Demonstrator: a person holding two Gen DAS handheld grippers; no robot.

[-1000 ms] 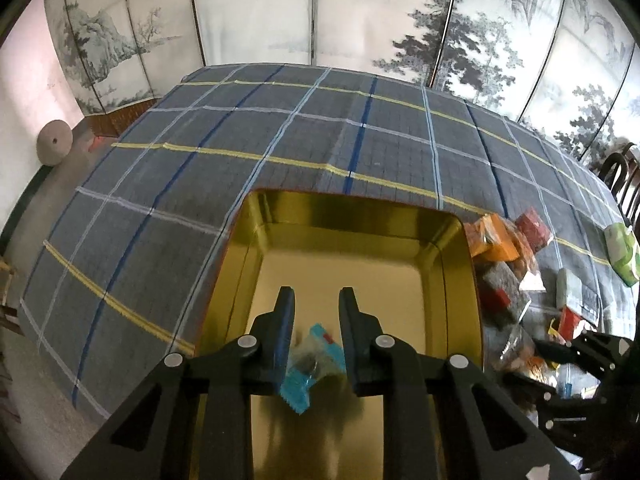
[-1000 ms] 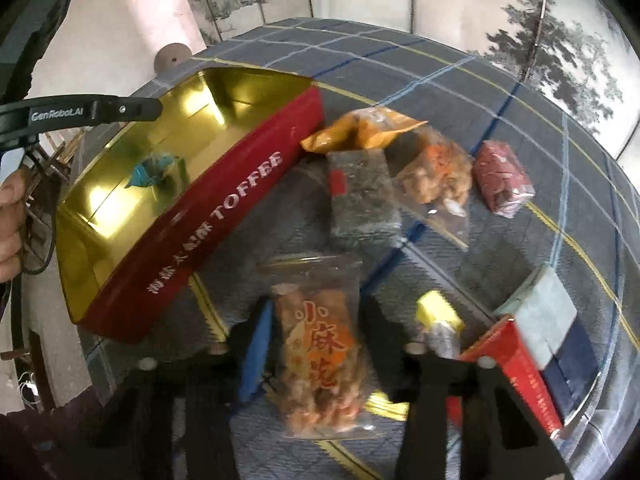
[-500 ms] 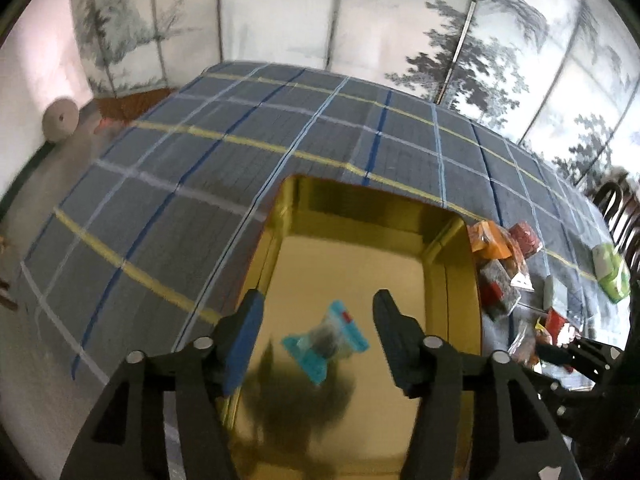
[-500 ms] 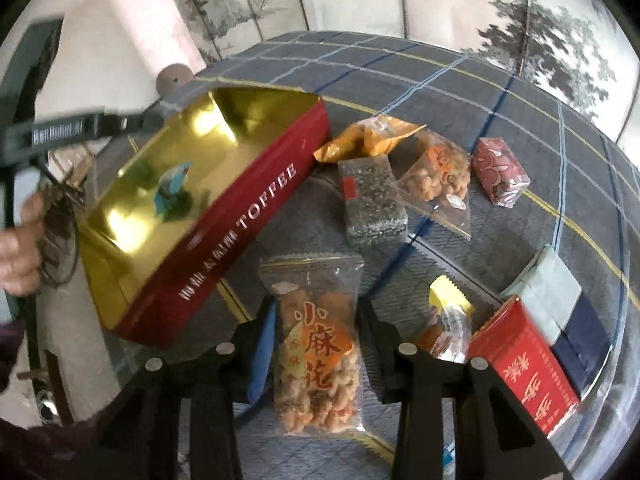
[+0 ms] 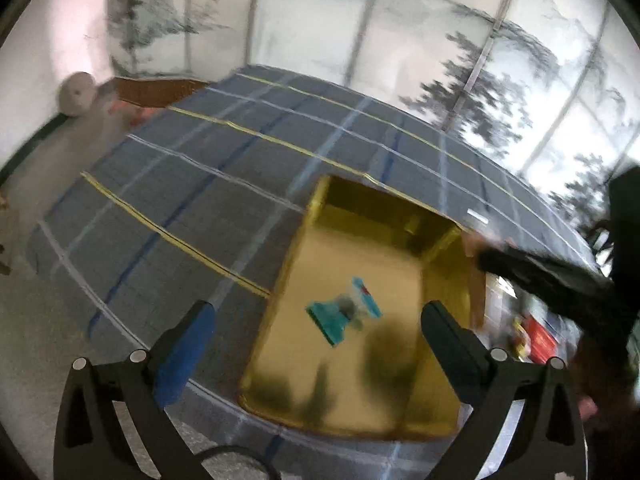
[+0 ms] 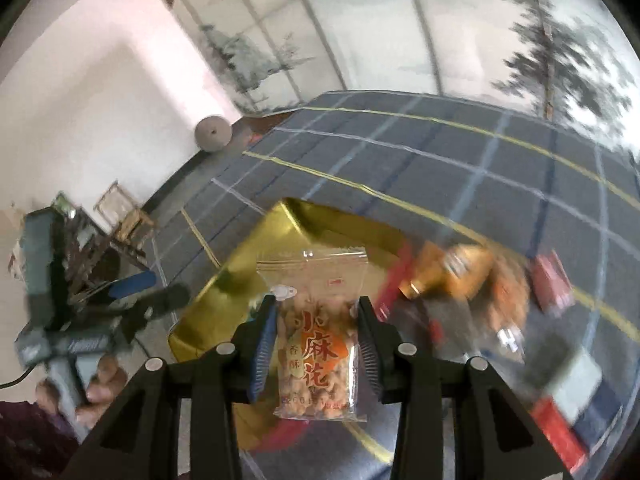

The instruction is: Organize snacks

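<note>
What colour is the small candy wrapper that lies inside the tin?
Teal blue, with a clear middle. The candy wrapper shows best in the left wrist view, on the gold tin floor.

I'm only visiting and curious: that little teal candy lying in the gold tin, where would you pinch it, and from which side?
Pinch the teal candy across its narrow dark middle, coming straight down from above. It lies flat and alone on the floor of the gold tin, whose walls block any sideways approach. Its flared wrapper ends are flimsy. The open left tongs already straddle it.

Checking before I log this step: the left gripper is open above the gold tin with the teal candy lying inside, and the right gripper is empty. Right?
Not quite: the right gripper is shut on the snack bag, as the right wrist view shows. The left gripper is open above the gold tin, teal candy inside.
</note>
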